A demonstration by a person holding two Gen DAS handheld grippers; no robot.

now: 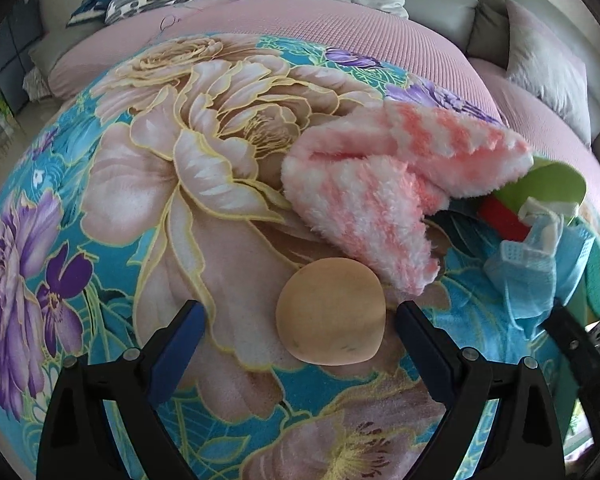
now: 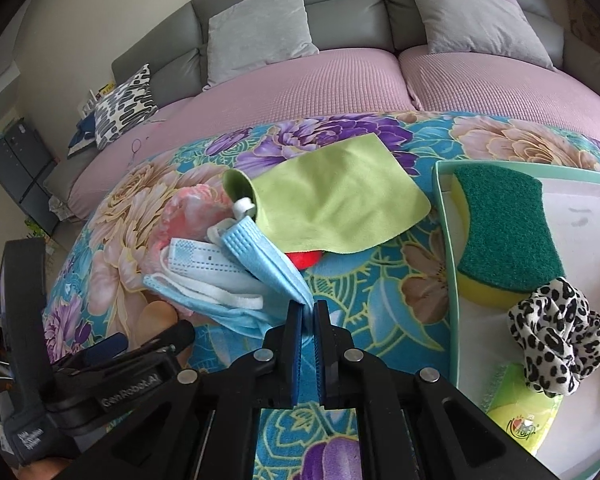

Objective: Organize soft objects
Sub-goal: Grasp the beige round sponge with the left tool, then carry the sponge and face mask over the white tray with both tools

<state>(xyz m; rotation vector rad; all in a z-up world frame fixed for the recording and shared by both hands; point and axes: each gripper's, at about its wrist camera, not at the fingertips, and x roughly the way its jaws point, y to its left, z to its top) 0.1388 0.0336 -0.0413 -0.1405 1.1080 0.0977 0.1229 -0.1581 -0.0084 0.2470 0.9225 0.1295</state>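
Surface: a floral blanket (image 1: 148, 200) spread in front of a sofa; the soft things lie on it.
Done: in the tray (image 2: 444, 216) at right sit a sponge (image 2: 504, 232), a leopard scrunchie (image 2: 556, 340) and a green packet (image 2: 524, 420).
Left: pink striped socks (image 1: 380, 184), a tan puff (image 1: 330, 312), a green cloth (image 2: 340, 200) over something red, and face masks (image 2: 228, 276), all still on the blanket.
Left hand-held gripper (image 1: 300, 320): fingers wide apart, straddling the puff, not touching it.
Right hand-held gripper (image 2: 310, 320): fingers together, pinching the near edge of a blue mask.
Progress: judged under halfway; the mask likely goes to the tray next.
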